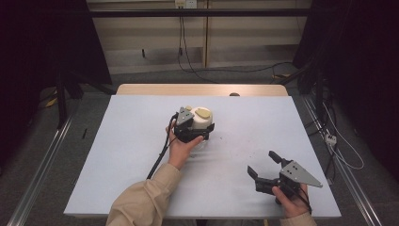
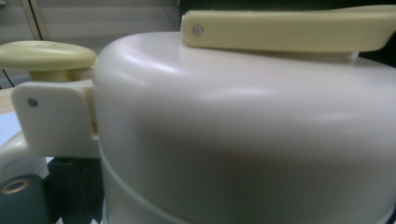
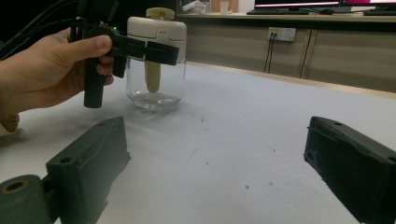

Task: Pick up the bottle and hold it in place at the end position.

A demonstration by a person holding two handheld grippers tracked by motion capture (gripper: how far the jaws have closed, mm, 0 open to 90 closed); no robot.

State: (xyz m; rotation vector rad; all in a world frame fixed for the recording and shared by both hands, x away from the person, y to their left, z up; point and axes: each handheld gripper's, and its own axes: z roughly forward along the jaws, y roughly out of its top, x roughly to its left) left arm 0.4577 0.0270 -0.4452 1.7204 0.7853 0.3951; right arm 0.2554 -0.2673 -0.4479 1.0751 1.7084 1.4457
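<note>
Left gripper (image 1: pixel 200 128): held in the person's left hand (image 1: pixel 181 146); its jaws are closed around the white lid (image 1: pixel 200 120) of the jar (image 3: pixel 155 84), as seen in the high view and the right gripper view.
Jar position: upright on the table (image 1: pixel 117 155), directly between the left gripper's jaws, well ahead and to the left of the right gripper.
Jar build: clear glass body below the white lid; a pale yellow knob (image 3: pixel 160 12) and a yellow lever (image 2: pixel 289 30) are carried on the lid top.
Right gripper (image 1: pixel 264 168): held low near the table's front edge, jaws spread wide, nothing between them.
Risk 1: the grip is taken on the lid only. If the lid is merely seated, it is judged that a lift could part it from the glass, and the body would drop or tip.
Risk 2: the glass body is not steadied by the right gripper. A twist or sideways pull from the left gripper could slide or topple the jar.
Left gripper view: the lid dome, hinge bracket (image 2: pixel 56 116) and lever are shown at close range; the glass body is not.
Right gripper view: the glass body and a pale stem (image 3: pixel 152 74) inside are shown from the side.
High view: the spacing between both grippers is given.
</note>
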